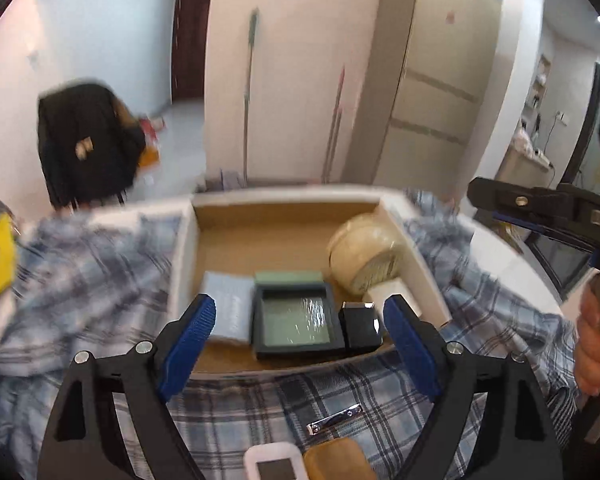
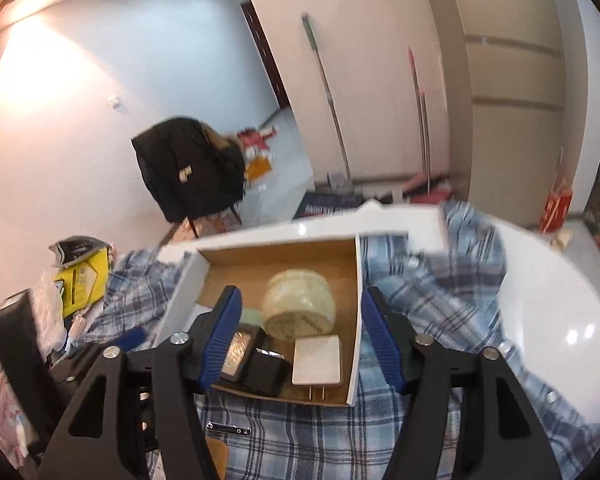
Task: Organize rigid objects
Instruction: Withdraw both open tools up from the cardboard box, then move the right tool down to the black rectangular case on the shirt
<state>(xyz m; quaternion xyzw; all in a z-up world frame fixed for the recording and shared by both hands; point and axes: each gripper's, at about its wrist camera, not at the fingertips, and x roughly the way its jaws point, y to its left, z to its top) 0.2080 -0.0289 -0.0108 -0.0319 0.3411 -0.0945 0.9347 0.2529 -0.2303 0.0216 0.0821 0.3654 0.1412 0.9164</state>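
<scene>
Cardboard box [image 1: 284,240] sits on the plaid cloth [image 1: 260,408] and holds a cream jar [image 1: 364,252], white charger [image 2: 316,360] and dark framed case [image 1: 296,320]. Left gripper [image 1: 300,340] and right gripper [image 2: 300,340] hover before it, jaws wide apart, gripping nothing. Nail clipper [image 1: 334,420] lies just outside the box.

White device [image 1: 270,462] cut off btm.

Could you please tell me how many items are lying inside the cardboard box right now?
5: jar far right, charger before it, black case near right, dark tray near centre, grey pad near left. More may be hidden.
</scene>
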